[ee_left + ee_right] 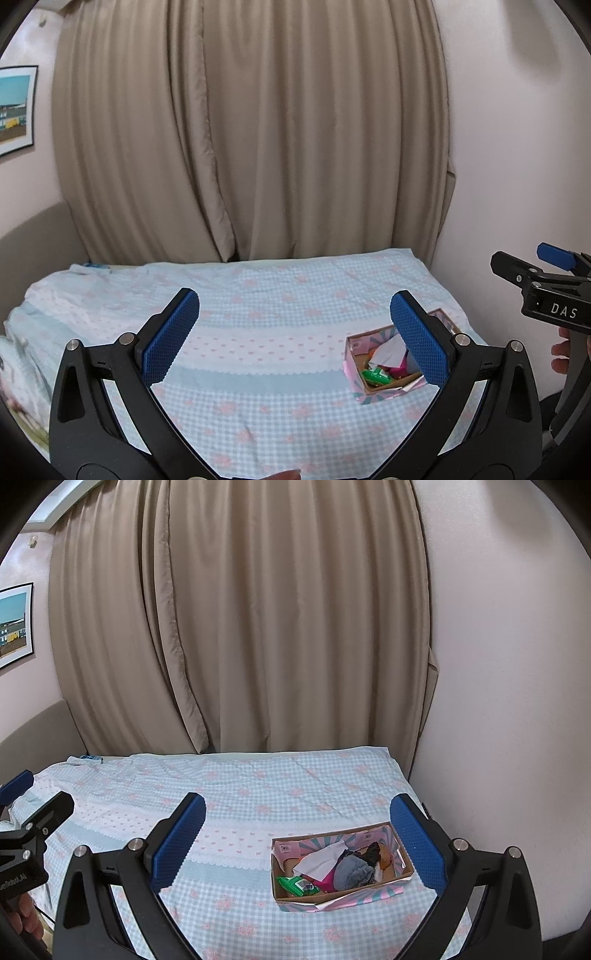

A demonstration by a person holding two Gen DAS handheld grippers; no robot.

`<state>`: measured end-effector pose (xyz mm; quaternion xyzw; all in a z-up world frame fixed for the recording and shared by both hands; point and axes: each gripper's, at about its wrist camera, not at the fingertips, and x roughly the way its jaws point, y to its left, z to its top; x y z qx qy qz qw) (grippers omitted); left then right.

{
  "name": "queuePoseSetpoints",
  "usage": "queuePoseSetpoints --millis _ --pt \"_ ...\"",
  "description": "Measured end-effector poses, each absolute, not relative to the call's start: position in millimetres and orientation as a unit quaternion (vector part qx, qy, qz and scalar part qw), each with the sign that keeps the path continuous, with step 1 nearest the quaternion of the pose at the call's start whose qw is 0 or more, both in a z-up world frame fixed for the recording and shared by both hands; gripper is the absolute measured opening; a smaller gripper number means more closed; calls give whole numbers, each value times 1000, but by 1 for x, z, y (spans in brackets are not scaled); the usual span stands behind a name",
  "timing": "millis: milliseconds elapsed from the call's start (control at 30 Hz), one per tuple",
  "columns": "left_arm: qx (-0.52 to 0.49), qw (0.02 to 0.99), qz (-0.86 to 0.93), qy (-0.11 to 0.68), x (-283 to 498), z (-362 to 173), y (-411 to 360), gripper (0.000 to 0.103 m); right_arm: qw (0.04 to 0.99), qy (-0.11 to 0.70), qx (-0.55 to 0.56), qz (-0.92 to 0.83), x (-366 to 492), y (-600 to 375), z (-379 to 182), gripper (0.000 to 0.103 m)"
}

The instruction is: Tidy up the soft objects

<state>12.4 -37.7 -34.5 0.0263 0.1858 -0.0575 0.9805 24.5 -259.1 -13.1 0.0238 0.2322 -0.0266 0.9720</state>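
We hold both tongs up over the bed (258,786), nothing in either. Left gripper (295,332) is spread wide, blue pads (171,336) far apart w/ only bedspread between them. Right gripper (298,843) is wide too, pads (181,843) well apart, empty.

The box (373,835) sits on the checked blue-and-pink bedspread, toward the right side of the bed, near the wall (498,701). It's an open cardboard tray w/ pink-and-teal striped outside. In the right wrist view it lies between the right gripper's fingers, closer to the right one. In the left wrist view the same box (380,397) is partly hidden behind the left gripper's right finger.

Soft things are piled inside the box: a white cloth (321,858) at the left-middle, a grey bundle (352,873) beside it, sth magenta (328,880) under those, a dark and orange piece (378,856) at the right end. A green packet (297,885) lies at the near-left corner. Rest of the bedspread in view is bare.

Tan curtain (258,627) hangs behind the bed; a framed picture (13,624) is on the left wall. In the left wrist view the right gripper (524,266) shows at the right edge w/ a hand (563,350) below it.
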Motion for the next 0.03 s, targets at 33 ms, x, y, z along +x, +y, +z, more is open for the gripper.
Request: queuePoseSetpoints --millis 33 --pt "26 980 -58 186 13 -34 -38 103 972 232 23 -29 25 -258 -13 100"
